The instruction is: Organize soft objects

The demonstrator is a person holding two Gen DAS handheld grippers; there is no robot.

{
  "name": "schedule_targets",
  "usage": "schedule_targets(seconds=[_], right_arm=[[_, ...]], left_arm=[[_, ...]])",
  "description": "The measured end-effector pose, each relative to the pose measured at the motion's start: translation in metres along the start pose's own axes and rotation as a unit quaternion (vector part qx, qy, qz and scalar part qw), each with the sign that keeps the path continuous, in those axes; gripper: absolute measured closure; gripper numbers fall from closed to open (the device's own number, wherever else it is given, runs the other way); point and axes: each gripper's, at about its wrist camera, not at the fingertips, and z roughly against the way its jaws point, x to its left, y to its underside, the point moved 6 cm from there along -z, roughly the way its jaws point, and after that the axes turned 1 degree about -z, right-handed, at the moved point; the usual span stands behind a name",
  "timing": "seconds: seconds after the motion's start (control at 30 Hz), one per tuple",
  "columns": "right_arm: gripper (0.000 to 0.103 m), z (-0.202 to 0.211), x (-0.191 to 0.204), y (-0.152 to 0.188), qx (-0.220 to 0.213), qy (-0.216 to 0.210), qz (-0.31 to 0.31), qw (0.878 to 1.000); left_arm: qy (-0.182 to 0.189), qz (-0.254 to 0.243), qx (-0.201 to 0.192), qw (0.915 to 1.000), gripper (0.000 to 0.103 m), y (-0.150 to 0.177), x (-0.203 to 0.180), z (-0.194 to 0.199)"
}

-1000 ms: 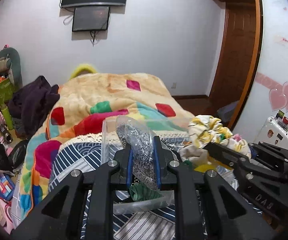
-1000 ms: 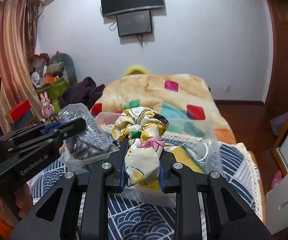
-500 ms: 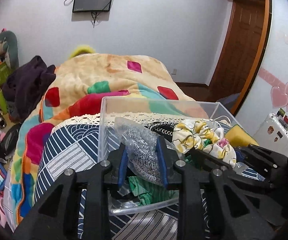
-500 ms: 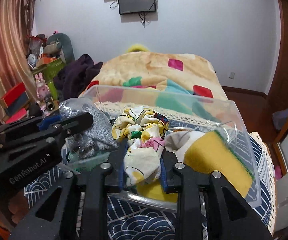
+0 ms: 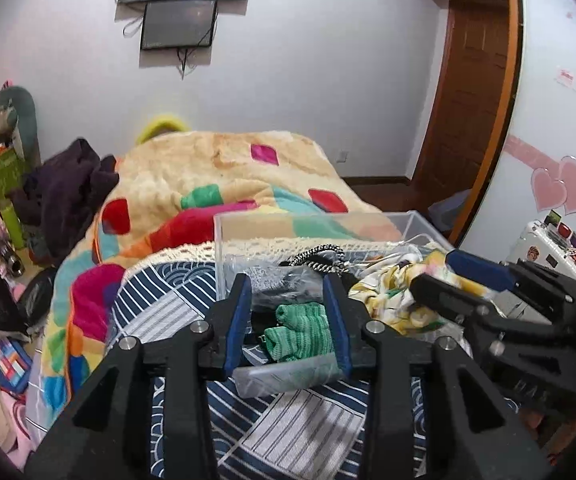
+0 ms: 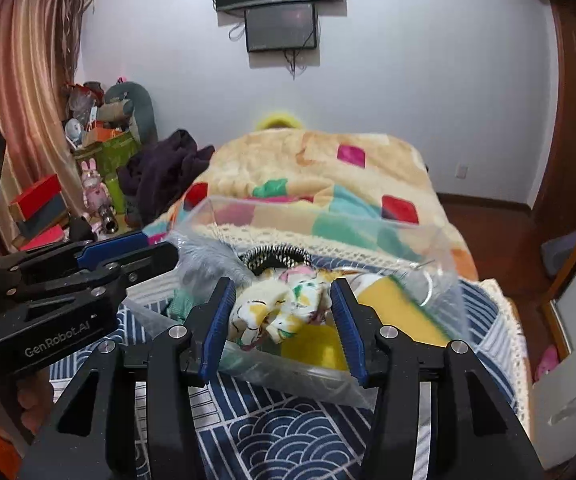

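Note:
A clear plastic bin (image 5: pixel 224 248) (image 6: pixel 444 280) stands on the blue patterned cloth. In it lie a grey bagged scrubber (image 5: pixel 272 280) (image 6: pixel 204 260), a green knit cloth (image 5: pixel 300 330), a yellow floral scrunchie (image 5: pixel 392 300) (image 6: pixel 284 308), a yellow sponge (image 6: pixel 400 308) and a black-white cord (image 5: pixel 320 256). My left gripper (image 5: pixel 288 292) is open at the bin's near left edge, above the green cloth. My right gripper (image 6: pixel 284 292) is open with the scrunchie lying loose between its fingers.
The bin sits at the foot of a bed with a colourful blanket (image 5: pixel 216 172). A dark garment (image 5: pixel 68 192) lies at the bed's left. Toys and boxes (image 6: pixel 100 152) crowd the left floor. A wooden door (image 5: pixel 476 80) is on the right.
Both grippers have opened. The left let go of the bagged scrubber and the right let go of the scrunchie; both items now lie in the bin.

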Motion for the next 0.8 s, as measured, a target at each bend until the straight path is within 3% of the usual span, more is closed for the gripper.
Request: schedule_targets(seconds=[0.27,0.43,0.5,0.53,0.6,0.67,0.8], right_arm=[[0.056,0.046,-0.006,-0.016,-0.053,0.001,-0.012,0.999],[0.055,0.078,0.000,-0.024,-0.090,0.001,-0.006,0.996],[0.049,0.090,0.002,-0.025,-0.104,0.000,-0.004,0.995],[0.042,0.096,0.003,-0.026,-0.112,0.001,-0.003,0.994],[0.038,0.106,0.005,-0.026,-0.126,0.005,-0.001,0.992],[0.021,0.113,0.005,-0.027,-0.134,0.004,-0.001,0.991],[0.016,0.123,0.004,-0.028,-0.152,0.004,-0.009,0.988]], left_arm=[[-0.001,-0.020,-0.058,0.9981,0.059,-0.013,-0.013,0.057],[0.001,-0.030,-0.097,0.9949,0.050,-0.018,-0.023,0.093],[0.005,-0.030,-0.108,0.9937,0.046,-0.018,-0.026,0.106],[0.004,-0.031,-0.113,0.9931,0.039,-0.018,-0.027,0.110],[-0.005,-0.032,-0.127,0.9913,0.025,-0.019,-0.029,0.121],[-0.014,-0.036,-0.141,0.9892,0.019,-0.019,-0.031,0.130],[-0.016,-0.035,-0.151,0.9877,0.004,-0.019,-0.032,0.139]])
